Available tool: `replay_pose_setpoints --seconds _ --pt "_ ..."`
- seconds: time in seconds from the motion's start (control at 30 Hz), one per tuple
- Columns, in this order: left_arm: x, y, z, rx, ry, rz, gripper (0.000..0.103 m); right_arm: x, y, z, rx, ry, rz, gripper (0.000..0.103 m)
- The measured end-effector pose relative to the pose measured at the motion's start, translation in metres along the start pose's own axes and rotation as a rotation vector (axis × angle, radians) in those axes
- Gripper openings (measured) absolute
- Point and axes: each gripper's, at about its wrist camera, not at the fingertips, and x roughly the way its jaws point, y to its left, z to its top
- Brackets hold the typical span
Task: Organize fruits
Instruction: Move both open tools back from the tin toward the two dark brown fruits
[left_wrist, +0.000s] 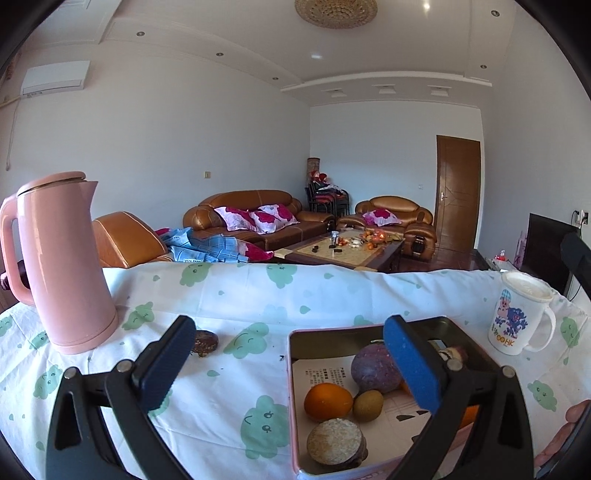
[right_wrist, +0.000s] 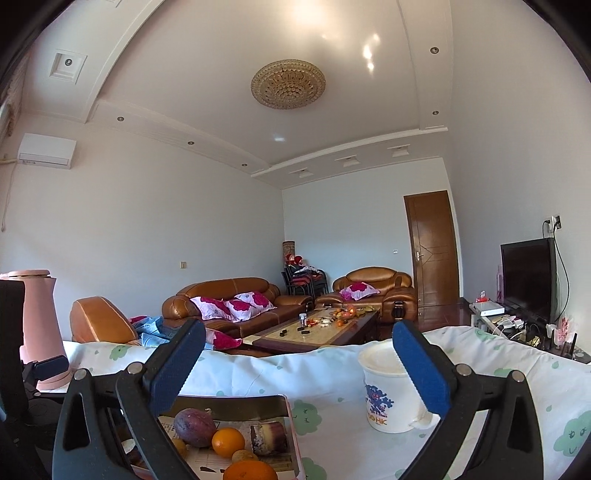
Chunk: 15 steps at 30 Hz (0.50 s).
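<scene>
A pink-rimmed metal tin (left_wrist: 295, 369) lies on the cloth-covered table. It holds a purple passion fruit (left_wrist: 373, 367), an orange (left_wrist: 327, 400), a kiwi (left_wrist: 367, 405) and a round sesame cake (left_wrist: 335, 441). My left gripper (left_wrist: 291, 362) is open and empty above the tin's left edge. A dark round cake (left_wrist: 205, 342) lies on the cloth by the left finger. In the right wrist view the tin (right_wrist: 293, 424) shows the passion fruit (right_wrist: 195, 426), oranges (right_wrist: 228, 442) and a sugarcane piece (right_wrist: 269, 437). My right gripper (right_wrist: 299, 369) is open and empty above the table.
A pink kettle (left_wrist: 62, 262) stands at the table's left. A white cartoon mug (left_wrist: 517, 317) stands at the right, also in the right wrist view (right_wrist: 388, 391). Beyond the table's far edge are brown sofas (left_wrist: 258, 218), a coffee table and a door.
</scene>
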Motion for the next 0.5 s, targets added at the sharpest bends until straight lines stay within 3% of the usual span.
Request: replay_pose_setpoints --seconds 0.23,0.5 --pt "0.006 -0.003 -0.002 0.021 0.065 -0.031 0.103 -0.006 0.001 0.0 0.0 -0.021 -0.001 0.102" --pt "0.002 -0.004 -0.005 0.04 0.093 -0.063 0.103 -0.03 -0.003 0.0 0.034 -0.119 0.014 0.102"
